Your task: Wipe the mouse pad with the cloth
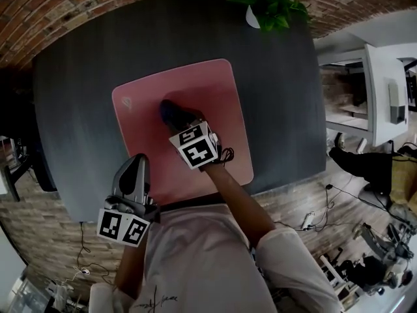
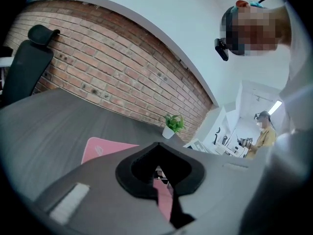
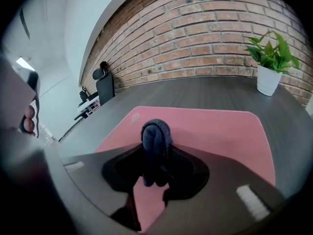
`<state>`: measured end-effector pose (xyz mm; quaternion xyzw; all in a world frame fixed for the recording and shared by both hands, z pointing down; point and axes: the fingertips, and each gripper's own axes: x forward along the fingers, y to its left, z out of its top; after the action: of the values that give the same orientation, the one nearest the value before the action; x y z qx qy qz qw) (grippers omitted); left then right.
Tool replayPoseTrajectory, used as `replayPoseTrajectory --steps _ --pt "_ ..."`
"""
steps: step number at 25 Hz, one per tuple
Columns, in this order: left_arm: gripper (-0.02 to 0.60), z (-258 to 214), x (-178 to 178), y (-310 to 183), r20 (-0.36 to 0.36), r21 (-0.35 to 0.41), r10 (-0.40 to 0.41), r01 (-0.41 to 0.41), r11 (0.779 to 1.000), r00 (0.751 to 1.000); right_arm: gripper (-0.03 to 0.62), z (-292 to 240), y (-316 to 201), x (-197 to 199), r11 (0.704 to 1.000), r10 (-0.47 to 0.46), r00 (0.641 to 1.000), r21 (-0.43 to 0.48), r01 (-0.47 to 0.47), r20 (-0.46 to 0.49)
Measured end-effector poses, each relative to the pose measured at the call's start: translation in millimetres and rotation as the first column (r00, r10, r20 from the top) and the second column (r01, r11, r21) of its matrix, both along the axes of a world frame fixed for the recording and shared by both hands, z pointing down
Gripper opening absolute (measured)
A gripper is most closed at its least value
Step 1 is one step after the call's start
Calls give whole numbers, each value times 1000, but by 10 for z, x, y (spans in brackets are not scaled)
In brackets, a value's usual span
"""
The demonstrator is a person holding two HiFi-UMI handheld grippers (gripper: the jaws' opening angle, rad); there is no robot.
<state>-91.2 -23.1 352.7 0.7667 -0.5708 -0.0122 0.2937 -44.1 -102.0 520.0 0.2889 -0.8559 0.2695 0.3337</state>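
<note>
Beneath right tongs (image 3: 156,160), clenched on dark cloth (image 3: 156,129): pink mouse pad (image 3: 215,131), mostly ahead-right; left tongs (image 2: 157,175) closed empty, behind-left.

Worktop (image 1: 71,96): dark grey, matte. At its far right corner I note a plant (image 1: 268,2), green leaves, white pot, upright. Brick wall (image 1: 98,5) runs behind the far edge. Black chair (image 2: 27,67) stands beyond the left end. White cabinet (image 1: 378,90) on my right, apart from the worktop. Cables (image 1: 339,193) lie on the floor.
</note>
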Motion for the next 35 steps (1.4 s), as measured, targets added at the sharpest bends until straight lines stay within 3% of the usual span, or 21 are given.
replayPoseTrajectory --steps 35 --pt "18 14 83 66 -9 -5 44 -44 999 999 124 67 -124 821 991 133 989 4 -133 -65"
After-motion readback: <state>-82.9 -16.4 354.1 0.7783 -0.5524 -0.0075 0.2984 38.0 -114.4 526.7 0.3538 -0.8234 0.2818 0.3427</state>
